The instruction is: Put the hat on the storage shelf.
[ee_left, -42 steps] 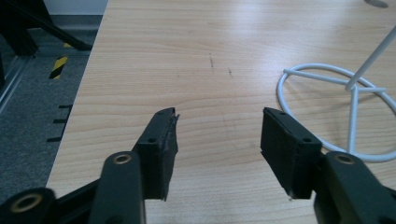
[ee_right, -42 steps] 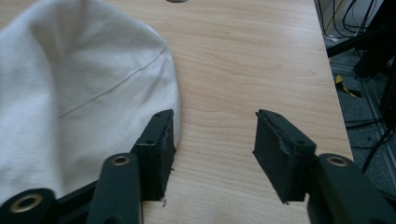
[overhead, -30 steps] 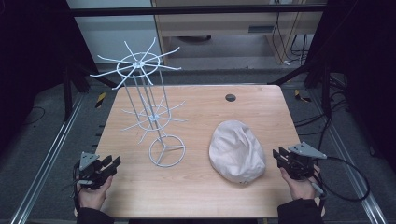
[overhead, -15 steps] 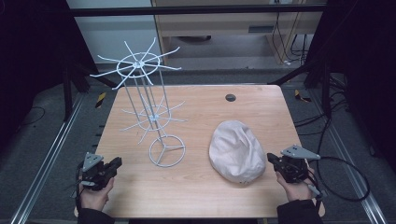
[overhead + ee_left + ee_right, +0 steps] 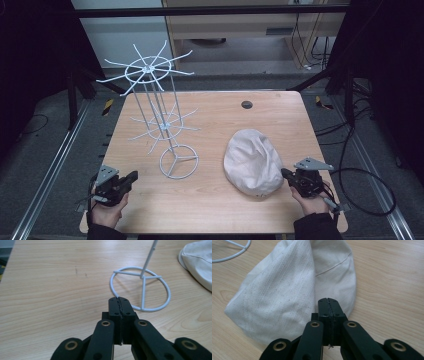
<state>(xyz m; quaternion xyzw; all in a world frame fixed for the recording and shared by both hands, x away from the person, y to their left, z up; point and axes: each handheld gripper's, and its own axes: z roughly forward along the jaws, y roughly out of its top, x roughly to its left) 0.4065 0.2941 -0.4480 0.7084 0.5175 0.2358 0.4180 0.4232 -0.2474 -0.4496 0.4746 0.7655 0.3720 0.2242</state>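
Left gripper (image 5: 131, 176): rested at the near left corner of the table (image 5: 210, 210), left of the rack and well apart from the cap; its jaws had just been closing and met with nothing between them, as its own view (image 5: 121, 300) showed.

Rack (image 5: 161, 125): a white wire display stand, upright left of the cap, with two tiers of spokes and a round base ring (image 5: 141, 288); it stood near the cap but apart from it.

Cap (image 5: 252, 162): the thing in hand, a cream cloth cap lying crumpled on the table, right of the rack's ring and toward the near right edge.

Cap, handling (judged): light, soft and limp; the woven cloth (image 5: 287, 290) should not slip in rubbered pads, but it would sag and fold when lifted, and nothing in it looked fragile.

Cap, where to take hold (judged): at the near edge or along the stitched seam (image 5: 334, 265), where the doubled cloth gave the jaws a firm fold; a pinch on the loose crown would gather fabric alone.

Right gripper (image 5: 285, 173): lay just beside the cap's right edge, its tips at the cloth; the jaws stood together on nothing, seen in its own view (image 5: 329, 300).

Hole (image 5: 246, 104): a dark round spot in the tabletop, beyond the cap.
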